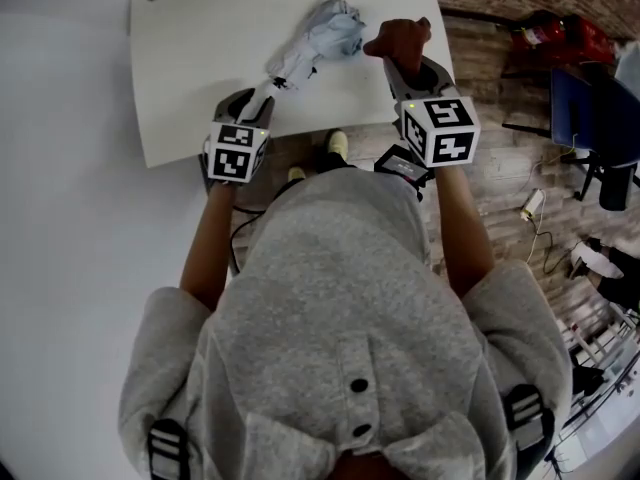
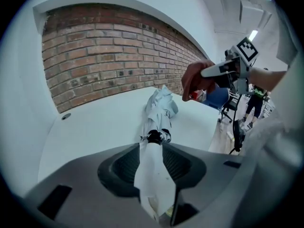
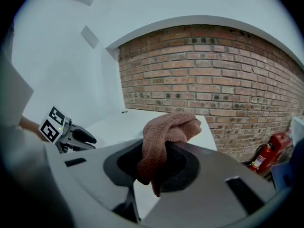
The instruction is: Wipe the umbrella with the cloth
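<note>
Left gripper (image 1: 254,108) is spread open around the umbrella (image 1: 318,40) at its white handle, right gripper (image 1: 412,68) clamped on the brown cloth (image 1: 398,36) beside it.

Head view steeply down; both gripper views low, share table (image 2: 95,127).

The left arm (image 1: 203,263) and right arm (image 1: 468,233) reach out, each with a tool.
The left tool (image 2: 152,151) has its jaws wide apart round the umbrella handle (image 2: 154,179). The right tool (image 3: 156,163) tilts down and squeezes the brown cloth (image 3: 166,132).
</note>
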Tool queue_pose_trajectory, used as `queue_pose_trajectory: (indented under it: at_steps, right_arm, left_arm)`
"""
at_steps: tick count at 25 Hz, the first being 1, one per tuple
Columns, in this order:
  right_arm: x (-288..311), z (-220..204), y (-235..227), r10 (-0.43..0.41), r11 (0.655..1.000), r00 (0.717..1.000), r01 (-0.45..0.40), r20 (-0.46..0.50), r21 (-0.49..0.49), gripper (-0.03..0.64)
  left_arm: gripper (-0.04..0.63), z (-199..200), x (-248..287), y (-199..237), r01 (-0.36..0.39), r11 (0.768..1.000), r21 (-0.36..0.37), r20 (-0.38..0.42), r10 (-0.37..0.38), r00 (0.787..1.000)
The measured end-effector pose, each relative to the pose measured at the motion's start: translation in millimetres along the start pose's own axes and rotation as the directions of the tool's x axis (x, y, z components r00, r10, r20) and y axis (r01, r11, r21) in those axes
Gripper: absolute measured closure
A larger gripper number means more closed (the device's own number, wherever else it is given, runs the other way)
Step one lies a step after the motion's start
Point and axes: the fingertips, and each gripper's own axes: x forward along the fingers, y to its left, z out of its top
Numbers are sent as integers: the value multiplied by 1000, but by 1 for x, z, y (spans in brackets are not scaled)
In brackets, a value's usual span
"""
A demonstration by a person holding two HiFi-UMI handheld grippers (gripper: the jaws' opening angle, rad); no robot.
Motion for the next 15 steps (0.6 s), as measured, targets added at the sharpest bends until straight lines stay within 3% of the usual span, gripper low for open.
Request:
queue_pose_trajectory:
  at_steps: [6,15]
  right_arm:
    - [26,-9,-13,-18,1000,999,18,-51,-14,535]
    - [57,-33,-18,-47,996,988,36,-149,-76,535]
  left_arm:
    - [436,-17,20,11,4,1000,26,-99,-1,995]
    - [431,-23,30,8,60,998,14,-130,-58,990]
